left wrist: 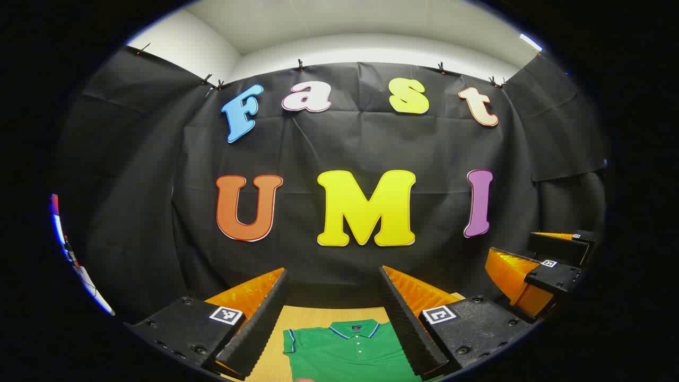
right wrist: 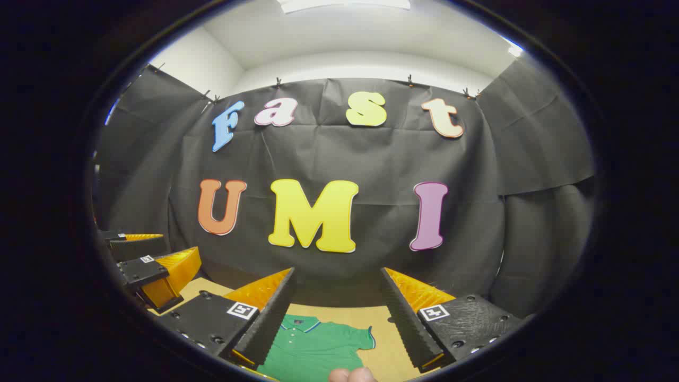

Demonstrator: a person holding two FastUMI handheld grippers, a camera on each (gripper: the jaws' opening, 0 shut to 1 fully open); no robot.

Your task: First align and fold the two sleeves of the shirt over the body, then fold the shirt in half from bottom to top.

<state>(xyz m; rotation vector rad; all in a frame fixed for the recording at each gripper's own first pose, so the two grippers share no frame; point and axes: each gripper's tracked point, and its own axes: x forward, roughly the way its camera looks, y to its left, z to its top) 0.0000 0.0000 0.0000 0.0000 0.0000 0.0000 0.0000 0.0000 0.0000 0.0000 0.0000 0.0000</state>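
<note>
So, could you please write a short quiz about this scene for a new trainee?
1. True or false: the shirt lies flat on the table with its sleeves not yet folded.
2. What colour is the shirt: A red, B green, C white?
3. Fill in: both the left tongs and the right tongs are held ____, above the shirt and not touching it.

Key: 1 true; 2 B; 3 open.
</note>
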